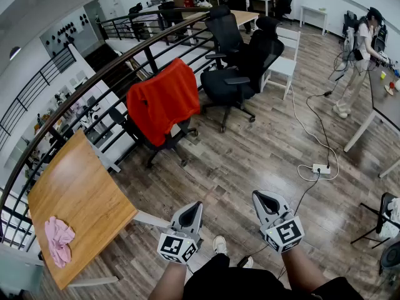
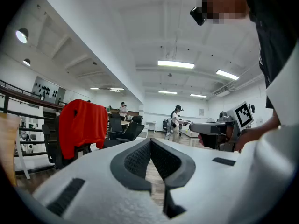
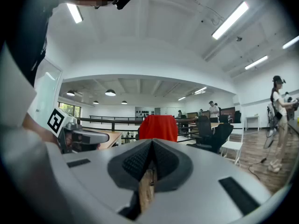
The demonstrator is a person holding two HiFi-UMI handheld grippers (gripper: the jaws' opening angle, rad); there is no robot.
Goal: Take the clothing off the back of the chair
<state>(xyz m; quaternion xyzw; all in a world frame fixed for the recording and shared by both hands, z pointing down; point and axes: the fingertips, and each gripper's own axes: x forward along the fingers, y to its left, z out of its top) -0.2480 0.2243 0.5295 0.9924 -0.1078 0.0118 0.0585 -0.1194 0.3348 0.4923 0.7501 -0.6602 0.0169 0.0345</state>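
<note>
I'm watching the red garment (image 1: 164,99) covering the backrest of the chair (image 1: 164,144) at eleven o'clock, hiding it completely. In the right gripper view the right gripper (image 3: 150,148) is blocking everything beneath that garment. At three o'clock the grey table (image 1: 386,108) is running off the edge, and its small coloured items (image 1: 391,87) are reading too tiny to name. My forearms (image 1: 170,284) are being cropped at six o'clock.

Two tools: left gripper (image 1: 195,208), right gripper (image 1: 261,199). Ahead of them, one red garment (image 1: 164,99) and perhaps four black office chairs (image 1: 240,80). Left of the left gripper, one wooden table (image 1: 87,186) bearing one pink cloth (image 1: 58,239).
</note>
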